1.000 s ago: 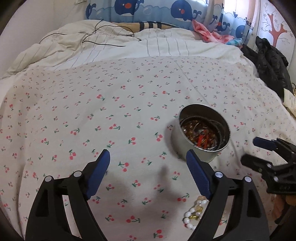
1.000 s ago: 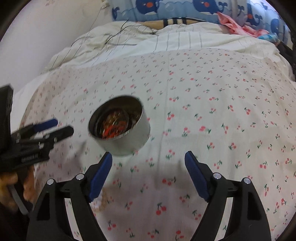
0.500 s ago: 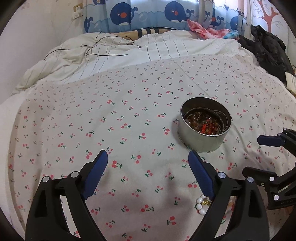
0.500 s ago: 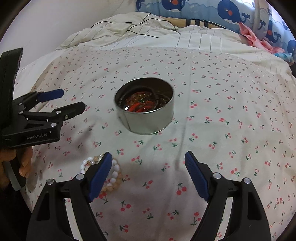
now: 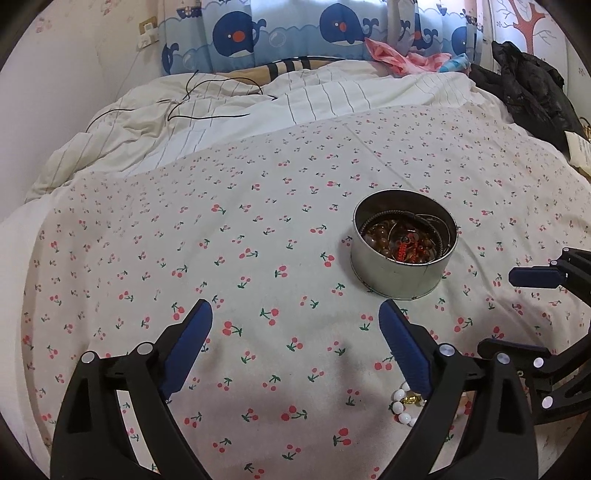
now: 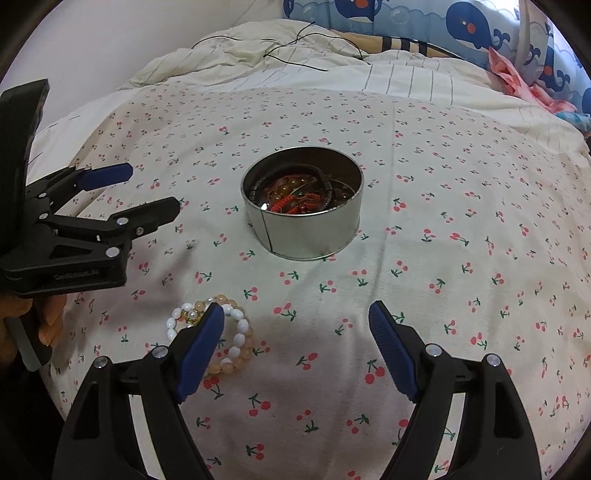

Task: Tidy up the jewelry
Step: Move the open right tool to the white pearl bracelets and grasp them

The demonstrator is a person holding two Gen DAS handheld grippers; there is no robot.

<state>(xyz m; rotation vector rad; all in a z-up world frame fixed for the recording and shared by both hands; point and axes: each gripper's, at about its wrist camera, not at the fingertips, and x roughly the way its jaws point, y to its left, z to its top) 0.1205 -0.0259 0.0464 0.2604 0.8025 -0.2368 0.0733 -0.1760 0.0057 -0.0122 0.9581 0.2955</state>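
through the left wrist view i am looking across a bed covered by a cherry-print sheet (image 5: 258, 258), with a rumpled striped duvet (image 5: 221, 122) lying behind it and a thin black cable (image 5: 207, 99) trailing over that. a whale-print curtain (image 5: 295, 33) is hanging along the back wall, pink clothing (image 5: 391, 55) is sitting on the far edge of the bed, and a black jacket (image 5: 532, 88) is piled at the right. a round metal tin (image 5: 404, 273) is standing upright on the sheet, holding dark brown beads, thin rings and a red corded piece. my left gripper (image 5: 295, 343) is hovering above bare sheet with its blue pads spread wide, gripping nothing. a white bead bracelet (image 5: 400, 406) is peeking out just beside its right finger, near the tin. the right gripper (image 5: 517, 314) is showing at the right edge.

through the right wrist view i am seeing the same sheet (image 6: 461, 184) and the tin (image 6: 306, 232) at centre, a dark band curling over the beads and red cord inside. my right gripper (image 6: 295, 339) is also hanging wide apart and empty. the white bracelet (image 6: 236, 332) is lying with a peach bead bracelet (image 6: 225, 365) on the sheet, partly hidden by the gripper's left finger, in front of the tin and apart from it. the left gripper (image 6: 144, 192) is reaching in from the left with its fingers apart.
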